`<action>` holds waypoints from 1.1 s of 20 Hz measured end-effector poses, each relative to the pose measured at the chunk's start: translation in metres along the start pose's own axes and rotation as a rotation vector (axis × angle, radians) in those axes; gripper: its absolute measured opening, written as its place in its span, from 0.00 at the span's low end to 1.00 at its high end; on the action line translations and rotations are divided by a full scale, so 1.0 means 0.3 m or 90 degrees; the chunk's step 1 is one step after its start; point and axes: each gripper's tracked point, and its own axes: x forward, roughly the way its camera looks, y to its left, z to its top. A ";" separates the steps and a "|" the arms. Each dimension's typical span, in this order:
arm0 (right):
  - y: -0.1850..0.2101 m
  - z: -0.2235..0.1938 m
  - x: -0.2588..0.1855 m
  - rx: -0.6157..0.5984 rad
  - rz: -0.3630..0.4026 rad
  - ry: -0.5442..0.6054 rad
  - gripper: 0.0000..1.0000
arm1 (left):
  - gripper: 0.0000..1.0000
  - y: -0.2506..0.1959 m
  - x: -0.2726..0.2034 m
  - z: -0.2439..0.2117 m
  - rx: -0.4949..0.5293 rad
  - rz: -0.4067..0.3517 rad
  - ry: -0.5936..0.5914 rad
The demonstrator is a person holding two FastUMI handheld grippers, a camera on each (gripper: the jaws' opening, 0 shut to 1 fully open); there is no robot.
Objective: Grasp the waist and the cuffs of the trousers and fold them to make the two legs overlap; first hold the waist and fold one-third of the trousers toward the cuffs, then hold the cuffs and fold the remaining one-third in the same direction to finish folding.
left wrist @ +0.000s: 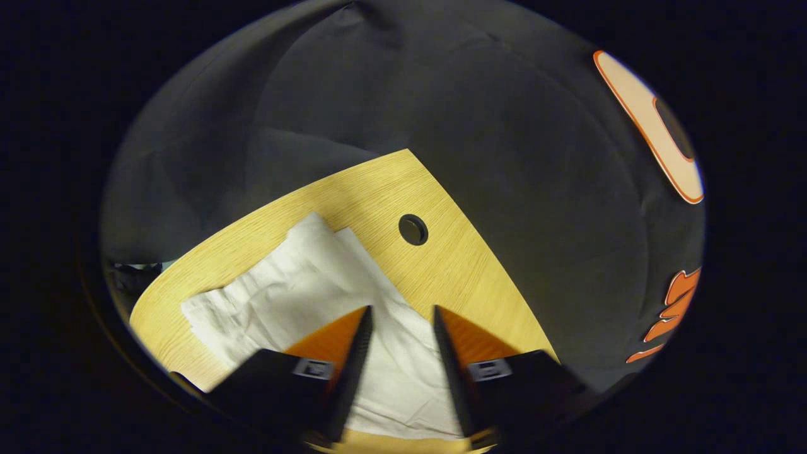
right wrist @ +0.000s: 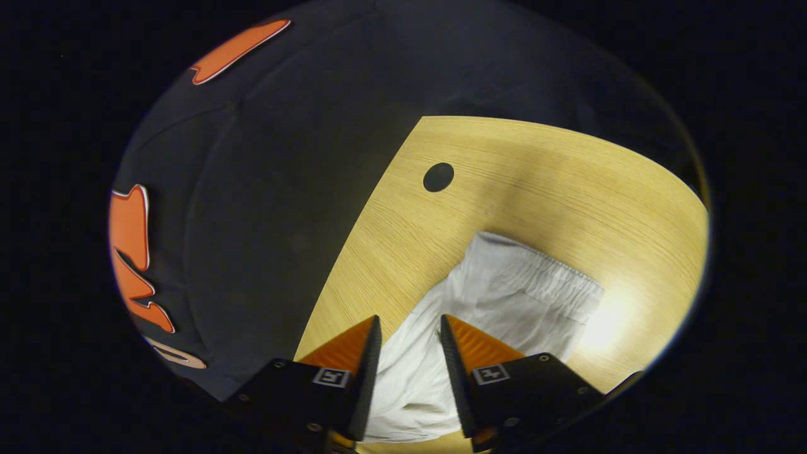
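White trousers (left wrist: 302,290) lie folded on the wooden table (left wrist: 454,271), the legs overlapping, with the crumpled end toward the left in the left gripper view. My left gripper (left wrist: 401,310) hovers open above the cloth, nothing between its fingers. In the right gripper view the same trousers (right wrist: 504,296) show their elastic waistband (right wrist: 555,277) at the far right end. Over the near part of the cloth my right gripper (right wrist: 410,320) stands open, holding nothing.
A round cable hole (left wrist: 413,229) is cut in the table beyond the trousers, and the cable hole (right wrist: 438,177) lies near the table's edge. The black booth wall (left wrist: 504,126) hangs behind the table. Bare wood (right wrist: 567,176) lies past the waistband.
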 end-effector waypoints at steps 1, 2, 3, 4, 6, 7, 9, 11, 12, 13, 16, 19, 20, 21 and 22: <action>-0.010 -0.001 -0.013 -0.008 -0.003 -0.001 0.84 | 1.00 0.004 -0.013 0.001 0.002 0.002 0.001; -0.012 0.003 -0.036 -0.020 -0.006 -0.005 0.85 | 1.00 0.006 -0.032 -0.005 0.008 0.001 -0.002; -0.018 0.008 -0.057 -0.036 -0.009 -0.009 0.99 | 0.99 0.008 -0.050 -0.008 0.018 0.002 -0.008; -0.026 0.007 -0.075 -0.052 -0.012 -0.014 0.99 | 0.99 0.011 -0.062 -0.013 0.031 0.005 -0.012; -0.042 0.001 -0.103 -0.076 -0.013 -0.020 0.98 | 1.00 0.024 -0.089 -0.033 0.064 0.013 -0.016; -0.054 -0.007 -0.113 -0.082 -0.011 -0.021 0.98 | 1.00 0.036 -0.103 -0.055 0.080 0.017 -0.015; -0.082 -0.022 -0.134 -0.083 -0.009 -0.024 0.99 | 1.00 0.047 -0.126 -0.102 0.105 0.018 -0.012; -0.133 -0.021 -0.155 -0.078 -0.017 -0.025 0.98 | 1.00 0.065 -0.152 -0.139 0.136 0.025 -0.015; -0.166 -0.020 -0.161 -0.078 -0.026 -0.026 0.98 | 1.00 0.072 -0.168 -0.156 0.151 0.028 -0.017; -0.201 -0.014 -0.168 -0.079 -0.035 -0.028 0.98 | 1.00 0.066 -0.189 -0.166 0.165 0.028 -0.021; -0.290 -0.012 -0.190 -0.067 -0.048 -0.036 0.99 | 1.00 0.091 -0.253 -0.197 0.217 0.040 -0.051; -0.396 -0.008 -0.185 -0.045 -0.074 -0.034 0.98 | 1.00 0.137 -0.346 -0.236 0.248 0.062 -0.083; -0.423 -0.007 -0.184 -0.035 -0.082 -0.036 0.98 | 1.00 0.138 -0.360 -0.241 0.259 0.075 -0.105; -0.446 -0.003 -0.181 -0.026 -0.087 -0.036 0.99 | 1.00 0.132 -0.382 -0.242 0.271 0.086 -0.121; -0.464 -0.003 -0.169 -0.023 -0.090 -0.034 0.99 | 1.00 0.125 -0.381 -0.247 0.280 0.093 -0.137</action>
